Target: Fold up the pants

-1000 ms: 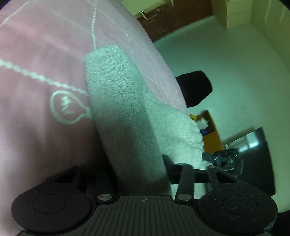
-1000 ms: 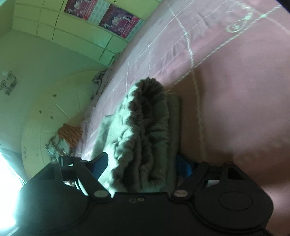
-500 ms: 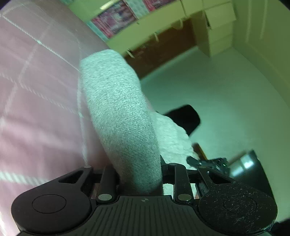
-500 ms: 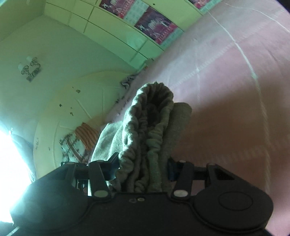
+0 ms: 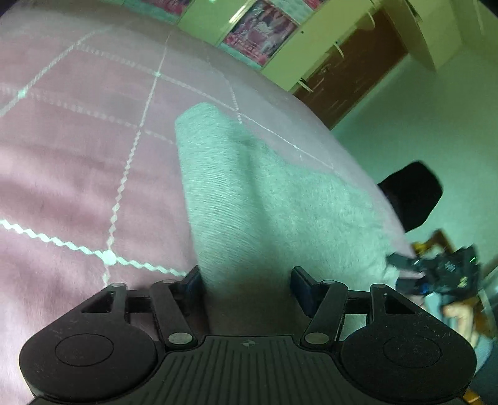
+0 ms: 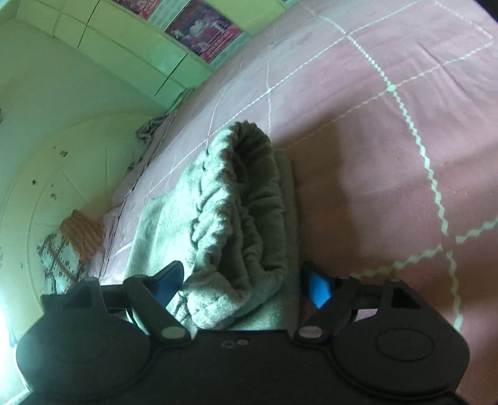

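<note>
The left claw point(image 5: 246, 282) and right claw point(image 6: 241, 282) both stand wide, the grey pants point(image 5: 249, 193) lying between their pads on the pink bed point(image 5: 77, 174) (waistband bunched at the right). Past the pants, a black chair point(image 5: 411, 196), then posters point(image 6: 202, 28).

- Pants point(image 5: 264, 202) lie on the bed point(image 5: 77, 155), folded into layers, near its edge.
- Left gripper point(image 5: 246, 280) sits at one end of the pants; a fold of cloth runs between its jaws, which stand spread, touching on the left side only.
- Right gripper point(image 6: 242, 280) sits at the waistband point(image 6: 246, 193) end; the bunched band lies between its spread jaws.
- In the right wrist view, open bed lies right of the pants; a pillow point(image 6: 59, 258) lies far left, by the wall.
- In the left wrist view, the floor point(image 5: 420, 124) lies right of the bed, with a wardrobe point(image 5: 342, 53) behind.
</note>
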Motion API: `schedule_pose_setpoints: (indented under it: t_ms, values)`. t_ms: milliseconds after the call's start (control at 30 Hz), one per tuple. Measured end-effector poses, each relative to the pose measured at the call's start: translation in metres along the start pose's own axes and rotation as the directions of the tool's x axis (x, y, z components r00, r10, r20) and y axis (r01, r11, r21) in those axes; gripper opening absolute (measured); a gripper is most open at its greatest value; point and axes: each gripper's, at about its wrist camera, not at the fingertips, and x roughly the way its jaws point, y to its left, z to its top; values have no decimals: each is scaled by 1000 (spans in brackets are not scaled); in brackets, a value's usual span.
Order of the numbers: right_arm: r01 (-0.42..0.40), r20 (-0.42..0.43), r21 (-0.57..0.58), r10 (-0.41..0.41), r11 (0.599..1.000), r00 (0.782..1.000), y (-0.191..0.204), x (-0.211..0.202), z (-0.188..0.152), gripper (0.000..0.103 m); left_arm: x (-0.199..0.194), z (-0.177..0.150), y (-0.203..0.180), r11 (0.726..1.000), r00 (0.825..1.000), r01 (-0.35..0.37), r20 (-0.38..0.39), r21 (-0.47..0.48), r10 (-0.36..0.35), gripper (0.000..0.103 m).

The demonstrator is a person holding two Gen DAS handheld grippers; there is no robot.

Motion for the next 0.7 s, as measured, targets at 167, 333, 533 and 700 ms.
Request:
schedule_pose_setpoints:
  t_ms: [167, 333, 533, 700]
  values:
    - [23, 74, -32, -21, 999, 997, 17, -18, -19, 91, -39, -18, -1, 996, 993, -85, 86, 22, 82, 63]
    - [106, 143, -120, -88, 987, 986, 36, -49, -51, 103, -90, -39, 5, 984, 974, -178, 149, 22, 172, 63]
    - [162, 224, -126, -131, 979, 966, 58, -86, -72, 103, -131, -68, -37, 961, 957, -261, 152, 86, 247, 77]
    - [279, 256, -213, -223, 936, 941, 111, -107, -107, 103, -173, -92, -80, 956, 951, -264, 196, 125, 237, 85]
